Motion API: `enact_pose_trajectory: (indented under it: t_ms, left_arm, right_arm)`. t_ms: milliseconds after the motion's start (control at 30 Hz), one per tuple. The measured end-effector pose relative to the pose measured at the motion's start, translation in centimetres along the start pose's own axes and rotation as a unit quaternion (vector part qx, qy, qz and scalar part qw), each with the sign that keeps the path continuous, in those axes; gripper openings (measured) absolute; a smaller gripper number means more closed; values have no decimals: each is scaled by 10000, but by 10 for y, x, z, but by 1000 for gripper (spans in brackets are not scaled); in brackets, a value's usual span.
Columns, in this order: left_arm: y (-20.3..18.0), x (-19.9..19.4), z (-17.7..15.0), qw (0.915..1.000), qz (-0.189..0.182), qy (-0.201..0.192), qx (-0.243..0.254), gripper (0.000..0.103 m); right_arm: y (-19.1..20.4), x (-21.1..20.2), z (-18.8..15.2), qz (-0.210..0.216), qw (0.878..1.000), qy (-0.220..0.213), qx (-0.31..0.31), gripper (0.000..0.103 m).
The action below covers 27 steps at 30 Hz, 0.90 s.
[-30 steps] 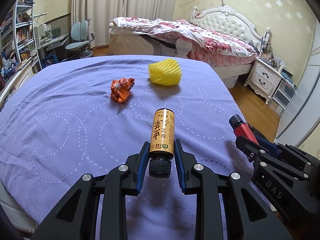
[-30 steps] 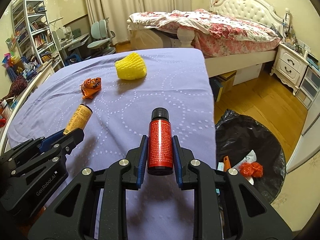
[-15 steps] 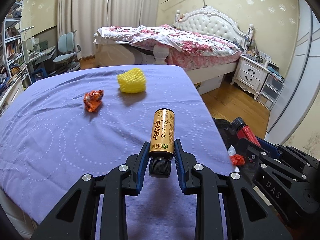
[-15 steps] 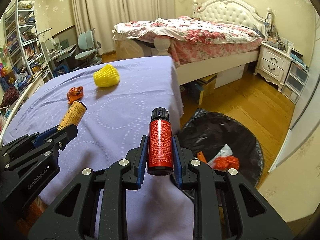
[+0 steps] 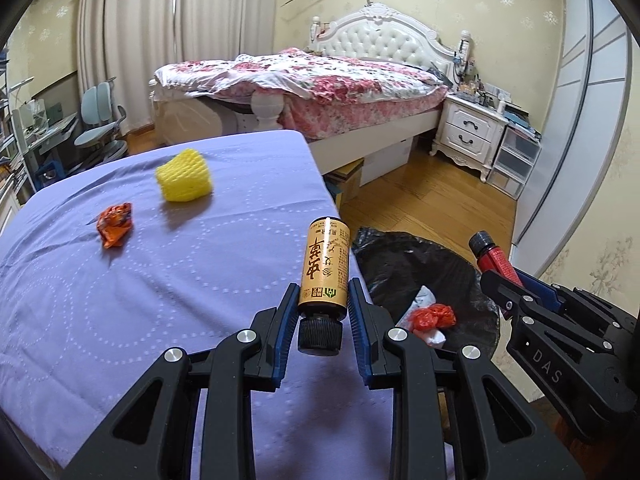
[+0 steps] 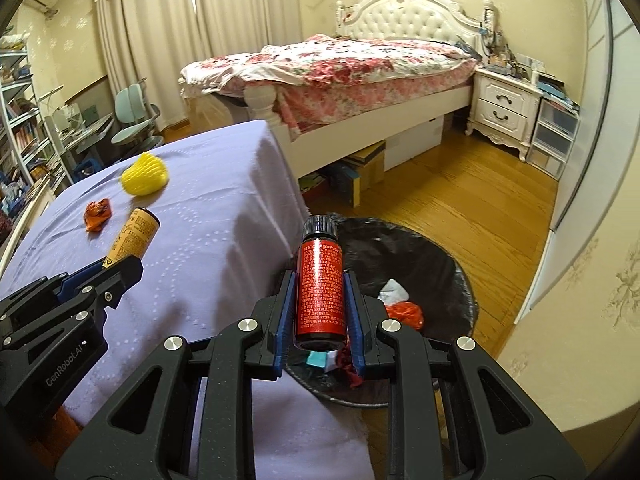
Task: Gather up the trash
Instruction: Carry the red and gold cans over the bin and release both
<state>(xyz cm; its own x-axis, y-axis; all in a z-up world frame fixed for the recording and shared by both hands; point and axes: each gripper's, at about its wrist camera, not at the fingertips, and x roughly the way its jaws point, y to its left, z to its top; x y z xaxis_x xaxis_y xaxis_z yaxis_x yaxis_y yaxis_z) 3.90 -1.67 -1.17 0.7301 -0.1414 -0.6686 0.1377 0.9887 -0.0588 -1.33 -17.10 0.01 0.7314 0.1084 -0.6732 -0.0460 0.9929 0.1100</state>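
two bottles gripped: left gripper [image 5: 323,308] clamps gold bottle [image 5: 325,266], right gripper [image 6: 319,306] clamps red bottle [image 6: 320,286]. carry both over the black bag [image 6: 432,268], lower right, before letting go.

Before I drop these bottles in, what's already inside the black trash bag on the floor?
In the black trash bag: crumpled red wrapper, white paper. The right gripper hides more.

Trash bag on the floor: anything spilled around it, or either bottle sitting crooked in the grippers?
Nothing stands out. The black trash bag lies open with scraps inside it and no litter visible on the floor around it. The gold bottle and red bottle sit straight between the fingers, caps on.
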Motion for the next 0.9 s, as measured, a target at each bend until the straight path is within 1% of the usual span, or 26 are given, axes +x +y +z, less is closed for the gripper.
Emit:
enact_pose_trajectory:
  t_ms: [167,400,700,900]
  left_arm:
    - [-18,13,4,9999,-66,61,124,28]
    - [-37,29,11,9995,-70,92,286,28]
    - [-57,48,15,9987,-46,211,457,28]
    - [-65,58,17,9982,-35,288,522,28]
  right_arm:
    - [-16,4,1,-133,9998,-10,158,23]
    - [-40,14,3,-283,9990,21,344,23]
    - [-60,26,3,-379,9979,106,517,23]
    - [-65,32,6,-412,9973,135,584,23]
